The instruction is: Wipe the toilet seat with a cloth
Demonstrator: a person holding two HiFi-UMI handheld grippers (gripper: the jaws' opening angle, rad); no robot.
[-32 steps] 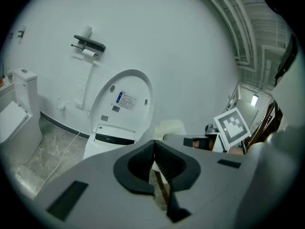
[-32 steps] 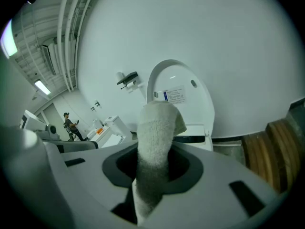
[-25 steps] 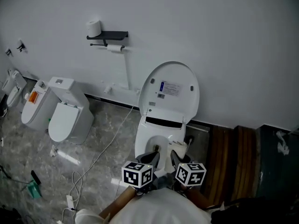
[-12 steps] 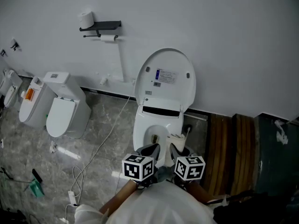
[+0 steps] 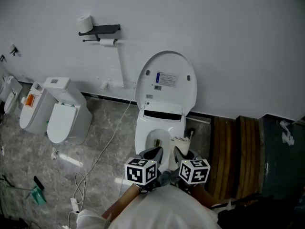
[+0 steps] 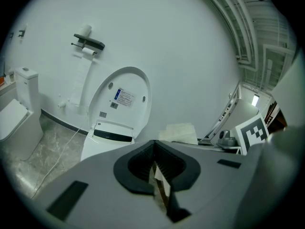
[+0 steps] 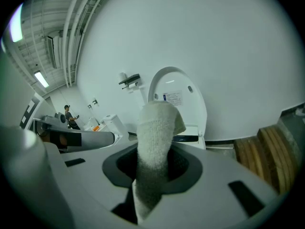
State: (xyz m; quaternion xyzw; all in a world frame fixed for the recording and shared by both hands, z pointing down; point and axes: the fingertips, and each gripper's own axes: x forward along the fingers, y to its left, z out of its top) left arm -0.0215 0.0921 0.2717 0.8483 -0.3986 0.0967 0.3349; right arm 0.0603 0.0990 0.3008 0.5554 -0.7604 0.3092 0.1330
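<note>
The white toilet (image 5: 143, 137) stands against the wall with its lid (image 5: 165, 82) raised, and the seat ring around the bowl is partly hidden by my grippers. My right gripper (image 5: 180, 152) is shut on a pale terry cloth (image 5: 181, 143). That cloth (image 7: 157, 123) sticks up from between the jaws in the right gripper view, in front of the lid (image 7: 183, 97). My left gripper (image 5: 152, 154) hovers beside it over the bowl's front. Its jaws are shut (image 6: 155, 149) with nothing seen held. The cloth (image 6: 180, 131) also shows in the left gripper view.
Two more toilets (image 5: 66, 116) (image 5: 32, 108) stand at the left. A paper holder with rolls (image 5: 97, 30) hangs on the wall. A white cable (image 5: 102, 151) runs over the marbled floor. Wooden boards (image 5: 236, 151) lie to the right of the toilet.
The head camera has shifted, so the toilet and wall now sit slightly higher and further left. Both grippers stay low over the bowl's front, the cloth still gripped.
</note>
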